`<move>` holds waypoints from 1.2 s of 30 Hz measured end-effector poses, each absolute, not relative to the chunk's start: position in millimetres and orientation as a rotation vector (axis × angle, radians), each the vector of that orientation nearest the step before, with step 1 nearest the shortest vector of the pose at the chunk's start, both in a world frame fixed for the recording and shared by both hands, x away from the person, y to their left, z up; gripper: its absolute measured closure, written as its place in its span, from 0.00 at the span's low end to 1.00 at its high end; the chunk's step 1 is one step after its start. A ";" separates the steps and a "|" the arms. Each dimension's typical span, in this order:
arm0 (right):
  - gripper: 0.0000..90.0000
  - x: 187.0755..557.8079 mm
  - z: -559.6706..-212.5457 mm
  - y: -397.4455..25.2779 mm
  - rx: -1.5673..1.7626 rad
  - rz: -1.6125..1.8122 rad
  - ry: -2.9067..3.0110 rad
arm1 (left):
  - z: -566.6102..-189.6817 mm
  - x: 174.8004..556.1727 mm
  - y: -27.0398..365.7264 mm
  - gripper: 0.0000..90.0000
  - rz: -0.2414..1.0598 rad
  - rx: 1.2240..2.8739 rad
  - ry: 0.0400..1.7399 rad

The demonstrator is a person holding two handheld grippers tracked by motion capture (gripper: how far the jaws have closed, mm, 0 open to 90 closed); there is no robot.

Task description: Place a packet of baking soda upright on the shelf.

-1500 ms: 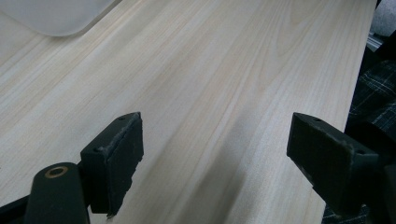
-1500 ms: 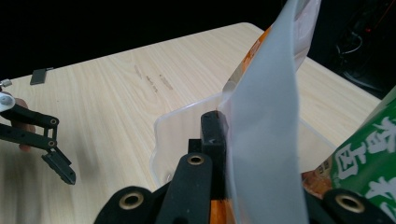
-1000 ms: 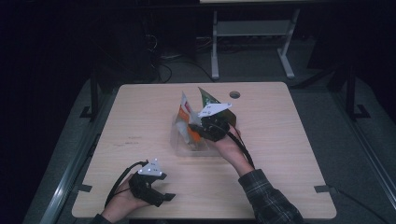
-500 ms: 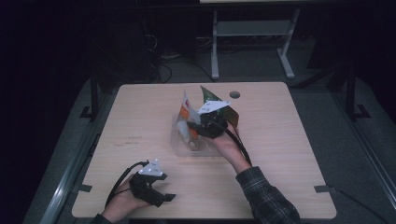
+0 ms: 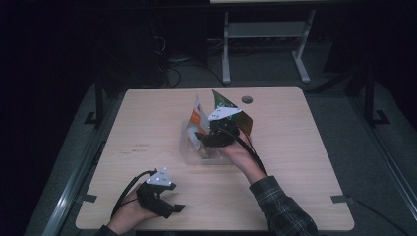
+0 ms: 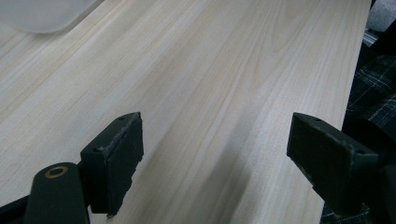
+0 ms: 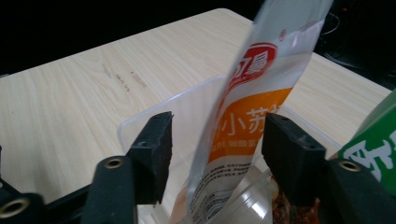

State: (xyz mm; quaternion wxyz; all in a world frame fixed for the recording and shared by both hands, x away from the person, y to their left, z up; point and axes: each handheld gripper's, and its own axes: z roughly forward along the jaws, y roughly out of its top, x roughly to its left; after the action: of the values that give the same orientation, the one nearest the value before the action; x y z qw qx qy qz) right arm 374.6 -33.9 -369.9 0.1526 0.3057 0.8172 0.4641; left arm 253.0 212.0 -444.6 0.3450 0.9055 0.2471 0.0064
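The work in hand appears to be loading snack packets into a clear plastic tub (image 5: pixel 194 147) standing near the middle of the desk (image 5: pixel 147 113).

The right gripper (image 7: pixel 217 140) is reaching over the tub's rim. Its fingers (image 7: pixel 154 149) are standing apart on either side of a white and orange packet (image 7: pixel 247 116), and a gap is showing between the left finger and the film. I judge the packet released, or about to be, since it is standing upright with its lower end inside the tub. In the high view the same packet (image 5: pixel 197 115) is rising above the tub beside the right gripper (image 5: pixel 216 135).

A green packet (image 5: pixel 223 101) is leaning just behind that gripper. Whether it is sitting fully inside the tub I cannot tell.

The left gripper (image 5: pixel 164 204) is resting low at the near edge of the desk, well apart from the tub. Its fingers (image 6: pixel 114 154) are spread wide with nothing between them.

Progress: at least 1 packet is going in. What is left is drawing the right gripper clear and settling the packets.

Writing: the orange packet is bearing a red oval logo and white Chinese characters, of which "小苏" is readable. The green packet (image 7: pixel 373 149) is showing part of 1 white character, not legible.
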 end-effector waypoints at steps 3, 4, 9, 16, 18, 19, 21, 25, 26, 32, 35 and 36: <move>0.45 372.9 -368.6 -35.0 0.878 1.337 2.343 | -444.7 252.8 211.7 0.20 0.017 2.350 0.643; 0.45 372.3 -368.4 -35.7 0.876 1.335 2.344 | -444.8 252.8 211.5 0.20 0.018 2.349 0.643; 0.44 368.8 -367.8 -40.5 0.874 1.331 2.351 | -444.4 253.1 211.7 0.20 0.022 2.354 0.638; 0.43 363.1 -364.7 -43.4 0.860 1.333 2.352 | -443.5 253.2 212.6 0.20 0.024 2.356 0.636; 0.43 360.6 -363.4 -45.1 0.849 1.331 2.352 | -443.7 252.9 212.6 0.20 0.020 2.351 0.642; 0.43 359.2 -362.7 -46.4 0.845 1.327 2.352 | -443.7 253.1 212.7 0.20 0.023 2.353 0.639; 0.43 356.8 -361.8 -48.7 0.842 1.323 2.354 | -443.7 253.4 212.5 0.20 0.023 2.354 0.637; 0.42 351.6 -360.7 -54.3 0.818 1.333 2.369 | -443.5 253.1 211.8 0.20 0.022 2.359 0.635; 0.42 350.0 -360.7 -56.0 0.815 1.335 2.370 | -443.5 253.0 211.8 0.20 0.022 2.359 0.634; 0.41 339.9 -362.9 -64.2 0.790 1.336 2.397 | -443.5 253.2 212.1 0.20 0.024 2.356 0.635; 0.41 337.1 -364.2 -68.1 0.790 1.343 2.407 | -443.4 253.0 212.1 0.20 0.025 2.359 0.631; 0.41 335.2 -364.6 -69.4 0.790 1.346 2.409 | -443.1 252.9 212.0 0.20 0.025 2.360 0.632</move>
State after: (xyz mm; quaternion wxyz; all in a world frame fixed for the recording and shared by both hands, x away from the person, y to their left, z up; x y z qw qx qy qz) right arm 335.2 -69.4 -364.6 0.1354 0.2727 0.8315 0.4646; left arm 252.9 212.0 -443.1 0.3421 0.9077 0.2430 0.0095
